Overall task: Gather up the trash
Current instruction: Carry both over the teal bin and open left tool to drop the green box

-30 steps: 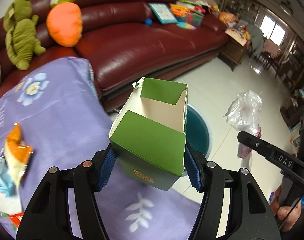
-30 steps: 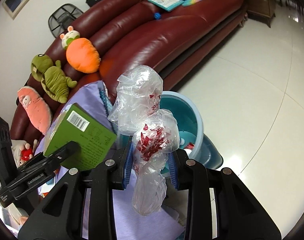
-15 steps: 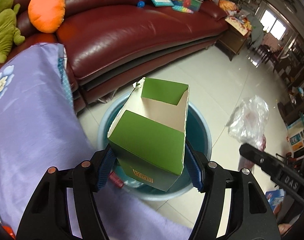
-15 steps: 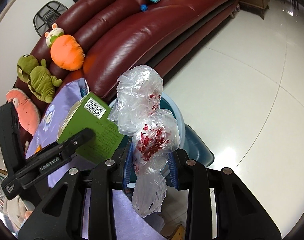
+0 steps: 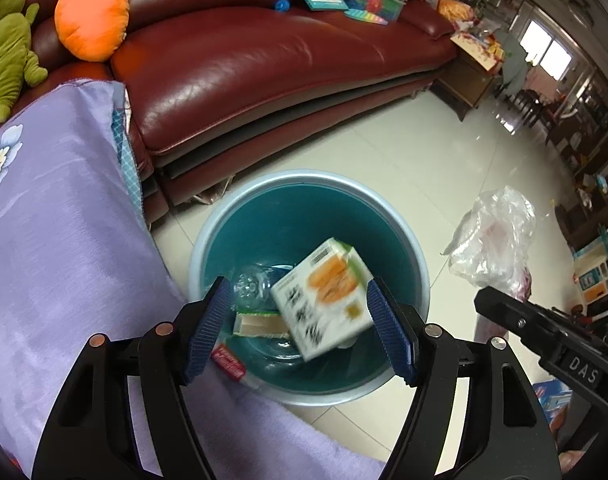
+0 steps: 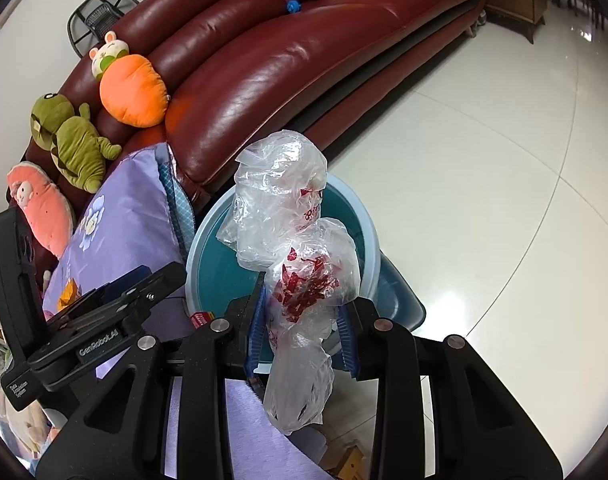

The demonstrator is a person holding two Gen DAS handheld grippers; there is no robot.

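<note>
Fingers of the left gripper (image 5: 300,328) are opening and hold nothing now: half a second ago they squeezed the green carton, which now shows blurred, printed face up, mid-drop inside the teal bin (image 5: 408,240), clear of both blue pads (image 5: 208,328). Carton (image 5: 324,300) sits between the fingers in view only, well below them, above a clear plastic bottle (image 5: 252,286), a flat green-edged box (image 5: 260,322) and a red wrapper (image 5: 228,362) near the bin's near rim. Right gripper (image 6: 300,334) fingers stay clenched on a crumpled clear plastic bag (image 6: 300,276) with red print, held over the bin rim on the side away from the purple floral cloth (image 5: 60,240); same bag shows at right in the left wrist view. Bin stands on the tiled floor (image 6: 484,200) between the cloth and the dark red leather sofa (image 5: 244,52). Carton counts as binned, judging by where it falls. Likely next: bag goes over the bin mouth and gets released. Light bag may cling to a pad or drift outside the rim. More wrappers seem to lie on the cloth at the right wrist view's left edge, partly hidden
</note>
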